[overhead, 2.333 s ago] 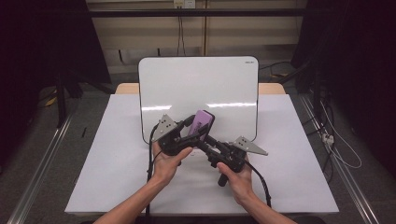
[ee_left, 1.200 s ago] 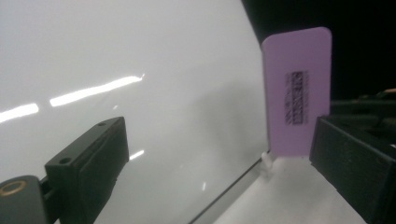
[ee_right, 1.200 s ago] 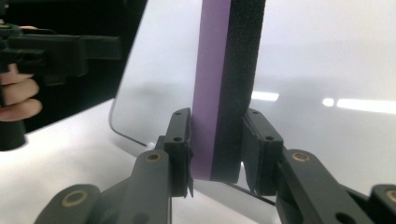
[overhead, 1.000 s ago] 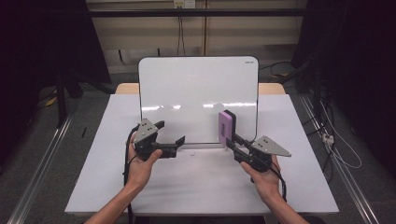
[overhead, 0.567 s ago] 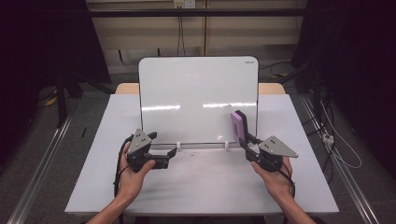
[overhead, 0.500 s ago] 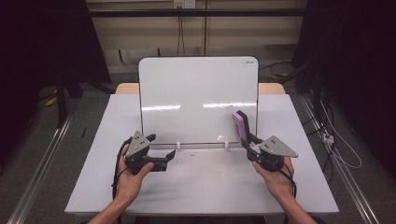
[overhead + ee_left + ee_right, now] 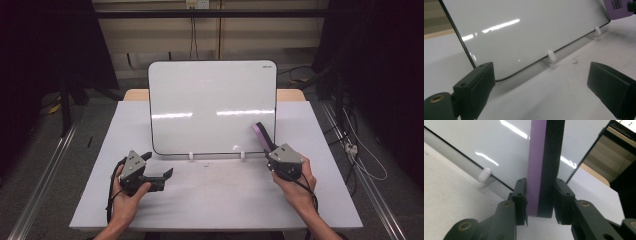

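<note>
The right gripper (image 7: pixel 540 202) squeezes a flat purple eraser with a black felt side (image 7: pixel 544 157). Its two black jaws press the eraser from both sides, purple on one jaw and black felt on the other. The eraser stands up on its edge, right by the lower right corner of the big white wipe board with a thin black rim (image 7: pixel 212 107). The board leans up on two small white plastic feet (image 7: pixel 551 57) on the white table (image 7: pixel 220 200). The left gripper (image 7: pixel 162 175) is wide open and holds nothing. It sits low over the table, near the board's lower left corner.
</note>
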The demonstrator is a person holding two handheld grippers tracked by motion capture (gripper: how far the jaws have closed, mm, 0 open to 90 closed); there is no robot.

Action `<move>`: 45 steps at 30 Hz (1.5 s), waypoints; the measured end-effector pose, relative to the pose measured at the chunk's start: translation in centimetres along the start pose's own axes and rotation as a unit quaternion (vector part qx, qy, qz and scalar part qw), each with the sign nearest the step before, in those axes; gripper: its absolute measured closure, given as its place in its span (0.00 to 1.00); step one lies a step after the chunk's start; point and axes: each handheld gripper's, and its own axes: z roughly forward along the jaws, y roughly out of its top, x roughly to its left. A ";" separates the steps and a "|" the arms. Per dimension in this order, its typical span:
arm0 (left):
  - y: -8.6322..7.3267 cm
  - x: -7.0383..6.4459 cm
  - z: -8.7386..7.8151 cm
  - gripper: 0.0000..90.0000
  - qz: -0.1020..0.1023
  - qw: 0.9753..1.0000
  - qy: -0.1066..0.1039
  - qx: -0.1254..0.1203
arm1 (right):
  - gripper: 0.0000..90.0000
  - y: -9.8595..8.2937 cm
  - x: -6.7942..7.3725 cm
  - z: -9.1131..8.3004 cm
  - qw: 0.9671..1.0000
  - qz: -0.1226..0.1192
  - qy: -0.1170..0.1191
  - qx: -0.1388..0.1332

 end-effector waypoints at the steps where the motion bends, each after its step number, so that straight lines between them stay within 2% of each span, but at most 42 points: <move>1: -0.1 0.1 0.0 0.08 -0.003 1.000 0.003 0.000 | 0.75 0.0 0.0 0.1 1.000 0.001 -0.003 0.006; 5: -0.2 0.5 0.1 0.08 -0.002 1.000 0.010 0.001 | 0.75 0.1 0.0 0.6 1.000 -0.004 -0.008 0.028; 15: -0.3 0.7 0.0 0.09 -0.006 1.000 0.015 -0.003 | 0.74 0.7 -0.1 1.2 1.000 -0.004 0.000 0.025; 17: -0.4 0.7 0.0 0.09 -0.013 1.000 0.016 -0.004 | 0.73 0.6 -0.2 1.2 1.000 0.003 0.001 0.021; 18: -0.4 0.9 0.0 0.09 -0.007 1.000 0.017 -0.002 | 0.73 0.6 -0.2 1.2 1.000 0.004 0.002 0.020; 22: -0.4 1.0 -0.2 0.08 -0.014 1.000 0.021 -0.006 | 0.72 0.4 -0.5 1.1 1.000 0.014 0.008 0.014; 24: -0.4 1.2 -0.3 0.08 -0.015 1.000 0.026 -0.007 | 0.71 0.2 -0.7 1.1 1.000 0.026 0.012 0.010; 27: -0.3 1.3 -0.4 0.08 -0.022 0.999 0.030 -0.010 | 0.65 0.0 -0.9 1.0 0.999 0.042 0.022 0.003; 30: -0.2 1.5 -0.4 0.08 -0.013 0.999 0.031 -0.011 | 0.56 -0.2 -1.1 0.9 0.998 0.056 0.030 -0.005; 34: 0.1 1.3 -0.5 0.08 -0.003 0.999 0.034 -0.015 | 0.38 -0.4 -1.4 0.6 0.995 0.092 0.042 -0.023; 39: 0.3 1.2 -0.7 0.07 0.000 0.999 0.036 -0.010 | 0.20 -0.8 -2.0 0.2 0.987 0.141 0.066 -0.047; 41: 0.1 1.4 -0.9 0.08 -0.007 0.999 0.040 -0.002 | 0.15 -1.1 -2.2 -0.1 0.983 0.156 0.078 -0.053; 42: 0.0 1.4 -0.9 0.08 -0.017 0.999 0.044 -0.001 | 0.13 -1.3 -2.3 -0.2 0.982 0.163 0.078 -0.057; 43: -0.1 1.5 -1.0 0.09 -0.028 0.999 0.046 -0.002 | 0.10 -1.4 -2.4 -0.3 0.981 0.169 0.078 -0.060; 45: -0.2 1.7 -1.1 0.08 -0.035 0.998 0.047 0.000 | 0.09 -1.8 -2.6 -0.6 0.980 0.174 0.076 -0.061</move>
